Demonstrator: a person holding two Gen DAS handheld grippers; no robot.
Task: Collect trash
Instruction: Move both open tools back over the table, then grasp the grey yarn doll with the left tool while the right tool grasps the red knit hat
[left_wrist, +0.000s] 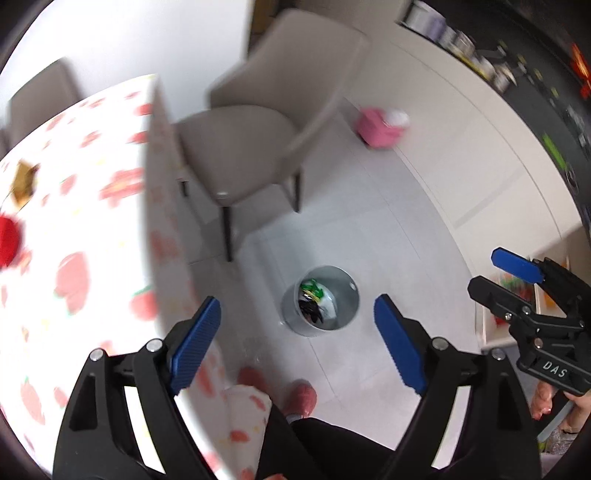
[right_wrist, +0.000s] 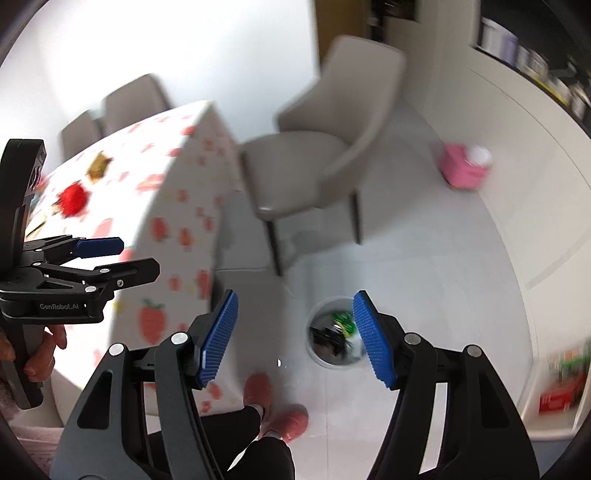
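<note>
Both my grippers hang empty above the floor, beside the table (left_wrist: 85, 229).
The metal bin (left_wrist: 320, 301) stands near the chair (left_wrist: 258, 140), holding blurred trash (left_wrist: 314, 301); left gripper (left_wrist: 297, 347) and right gripper (right_wrist: 295, 338) jaws are spread wide.

Strawberry-print white tablecloth (left_wrist: 85, 236), grey chair (left_wrist: 240, 155), metallic grey bin (left_wrist: 320, 301) (green and black scraps inside), pink slippers (right_wrist: 277, 406).
</note>
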